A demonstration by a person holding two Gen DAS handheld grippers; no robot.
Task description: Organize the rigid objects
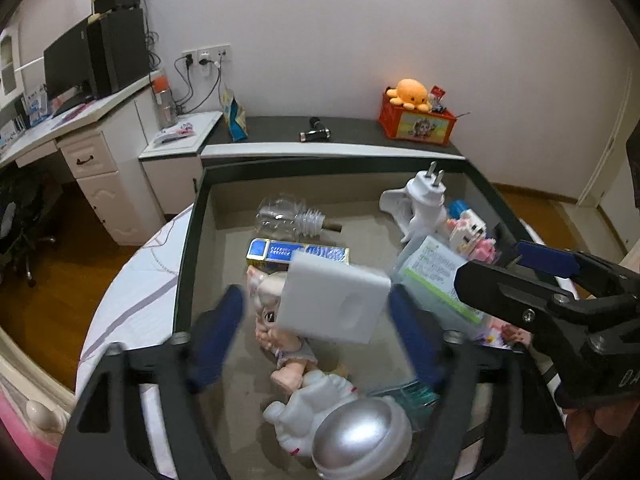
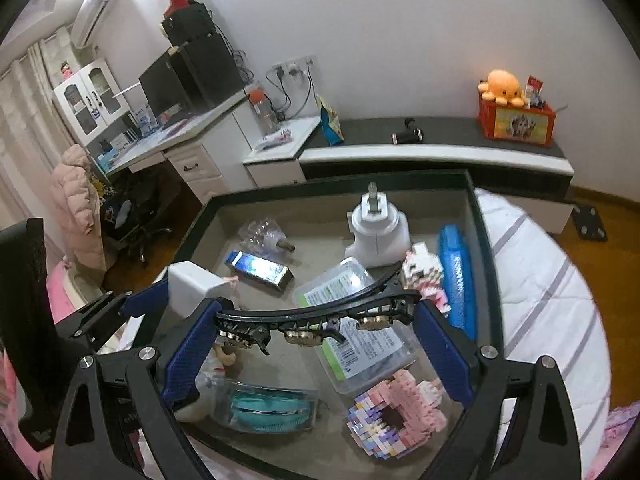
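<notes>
A dark-rimmed storage box [image 1: 188, 248] lies on a bed and holds several toys and items. My left gripper [image 1: 318, 308] hangs over it with a white block [image 1: 332, 300] between its blue fingers; the left finger stands apart from the block, which looks blurred. The block also shows in the right wrist view [image 2: 192, 286]. My right gripper [image 2: 316, 328] is shut on a black hair clip [image 2: 320, 316] with gold ornaments, held above the box [image 2: 486, 240]. It shows in the left wrist view [image 1: 520, 256] at the right.
In the box lie a clear bottle [image 1: 284, 218], a blue and gold box [image 1: 296, 254], a doll [image 1: 276, 320], an astronaut figure [image 1: 340, 424], a white plug [image 2: 376, 228], a labelled clear case [image 2: 356, 332], block models [image 2: 400, 416] and a teal item [image 2: 268, 410]. A bench [image 2: 440, 148] stands behind.
</notes>
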